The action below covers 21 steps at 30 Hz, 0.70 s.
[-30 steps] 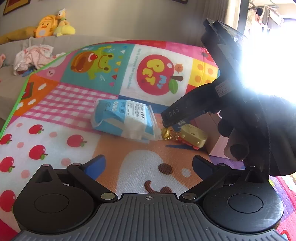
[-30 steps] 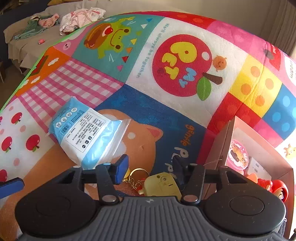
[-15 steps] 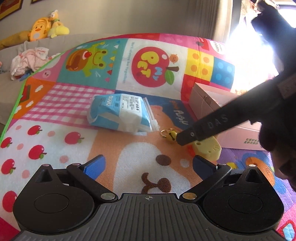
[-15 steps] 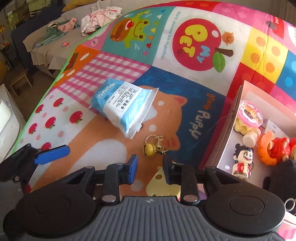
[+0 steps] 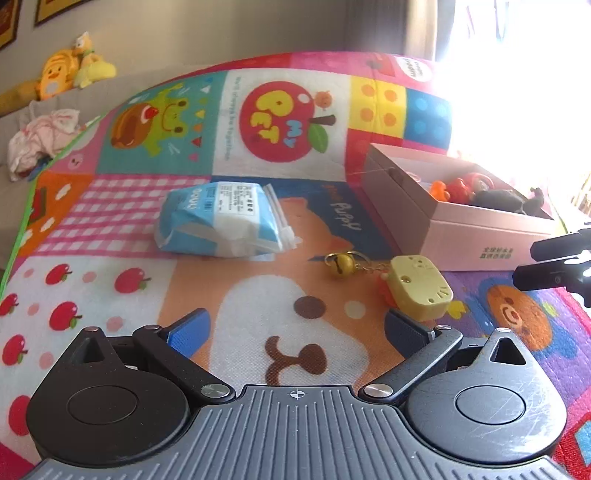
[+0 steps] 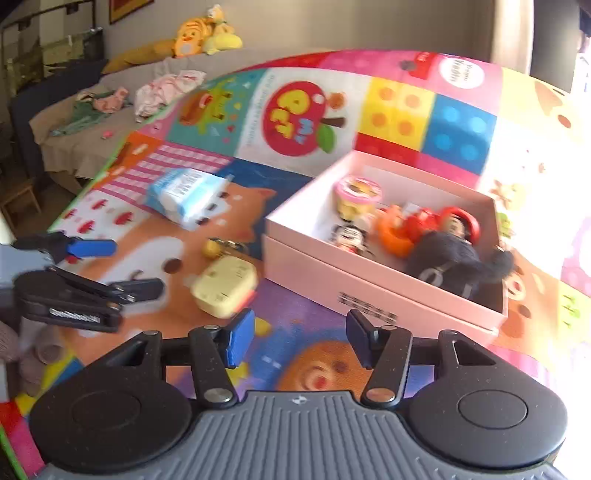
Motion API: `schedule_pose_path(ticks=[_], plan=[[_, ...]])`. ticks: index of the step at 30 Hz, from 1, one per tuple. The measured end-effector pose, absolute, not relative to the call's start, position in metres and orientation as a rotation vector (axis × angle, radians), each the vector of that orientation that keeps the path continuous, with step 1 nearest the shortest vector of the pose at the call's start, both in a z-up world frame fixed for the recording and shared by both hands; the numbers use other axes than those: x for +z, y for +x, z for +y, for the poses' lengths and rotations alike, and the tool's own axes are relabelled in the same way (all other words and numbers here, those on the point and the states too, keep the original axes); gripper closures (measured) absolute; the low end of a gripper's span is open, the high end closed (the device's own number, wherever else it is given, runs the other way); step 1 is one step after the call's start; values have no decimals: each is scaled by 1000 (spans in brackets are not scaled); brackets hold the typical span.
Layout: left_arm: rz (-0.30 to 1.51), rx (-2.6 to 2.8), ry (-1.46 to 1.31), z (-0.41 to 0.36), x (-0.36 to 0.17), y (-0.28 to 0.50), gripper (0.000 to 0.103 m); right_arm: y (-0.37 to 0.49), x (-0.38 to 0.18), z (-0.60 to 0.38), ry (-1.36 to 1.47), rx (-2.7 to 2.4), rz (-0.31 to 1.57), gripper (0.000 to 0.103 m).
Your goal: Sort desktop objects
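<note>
A yellow cheese-shaped keychain (image 5: 419, 291) with a gold bell (image 5: 341, 263) lies on the colourful play mat, also in the right wrist view (image 6: 225, 288). A blue-and-white tissue pack (image 5: 221, 221) lies further back, also in the right wrist view (image 6: 184, 199). A pink box (image 5: 480, 236) holds several toys (image 6: 424, 229). My left gripper (image 5: 295, 326) is open and empty, just in front of the keychain. My right gripper (image 6: 299, 339) is open and empty, above the mat in front of the box (image 6: 369, 291).
A grey sofa (image 6: 74, 125) with clothes and yellow plush toys (image 6: 207, 33) stands behind the mat's far left edge. Bright window glare washes out the right side. The left gripper shows at the left of the right wrist view (image 6: 92, 269).
My right gripper has let go of the keychain, opened, pulled back and swung right toward the box. The keychain now lies on the mat. The left gripper has stayed open.
</note>
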State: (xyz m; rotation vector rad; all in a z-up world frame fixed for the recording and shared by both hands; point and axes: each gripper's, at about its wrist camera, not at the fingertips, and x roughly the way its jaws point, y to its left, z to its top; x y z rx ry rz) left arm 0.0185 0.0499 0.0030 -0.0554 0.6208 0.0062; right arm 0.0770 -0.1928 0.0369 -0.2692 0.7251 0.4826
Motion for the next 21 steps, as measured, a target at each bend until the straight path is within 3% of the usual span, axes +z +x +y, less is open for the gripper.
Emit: schedule_pose_path(ticks=[8,10,12,17,18,19,21], plan=[[612,11,-47,44,7,19,0,102,29,-221,-41,475,739,47],[583,86,-72,58,17,20,0,89,34,-203,-10,571,711,34],[551,167,-102,75,28,21,0,73,33,-173,-76,620,666,28],[520,210,-173,96,45,16,0,53,15,-103,-305,632,595,28],[523,199,-167,95,45,14,0,53,11,-93,-338,626,588,31],[526,190,-158,93,44,12,0,55,9,-89,-357,616,595,48],[531,170,-145,88,42,9,0,60,11,-93,-344,594,623,64]])
